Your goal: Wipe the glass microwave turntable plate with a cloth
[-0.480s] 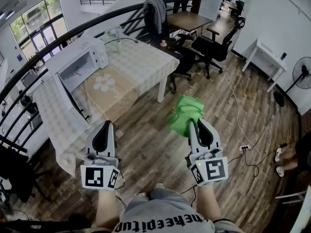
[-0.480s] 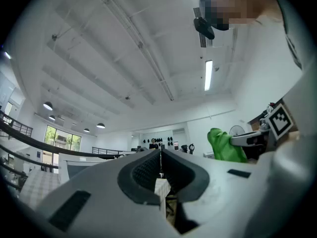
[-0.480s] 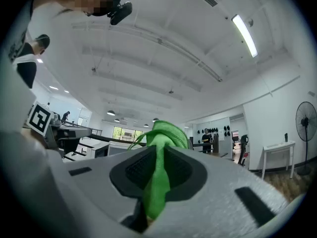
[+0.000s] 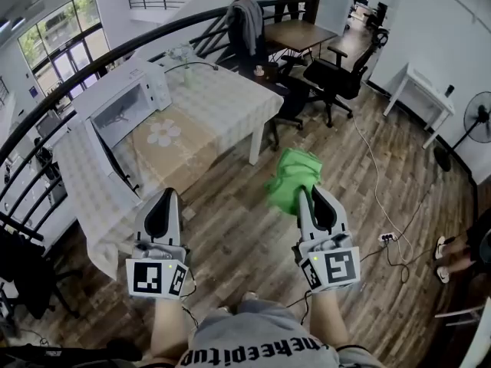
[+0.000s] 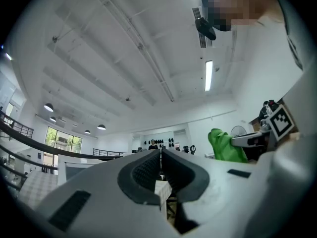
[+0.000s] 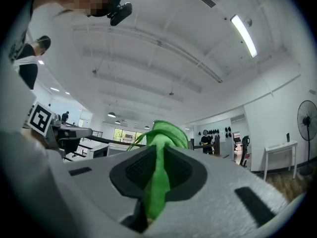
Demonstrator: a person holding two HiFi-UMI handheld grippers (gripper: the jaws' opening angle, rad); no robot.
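Hardly moved: left gripper (image 4: 163,200) and right gripper (image 4: 307,196) stay side by side, pointing forward. Left pinched together, empty; right clamps green cloth (image 4: 294,176).

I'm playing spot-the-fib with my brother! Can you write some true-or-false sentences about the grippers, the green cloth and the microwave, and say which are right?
1. The right gripper holds the green cloth in its jaws. True.
2. The left gripper is carrying a glass plate. False: its jaws are shut on nothing.
3. The microwave has its door open. True.
4. The green cloth lies spread on the table. False: it hangs from the right gripper, off the table.
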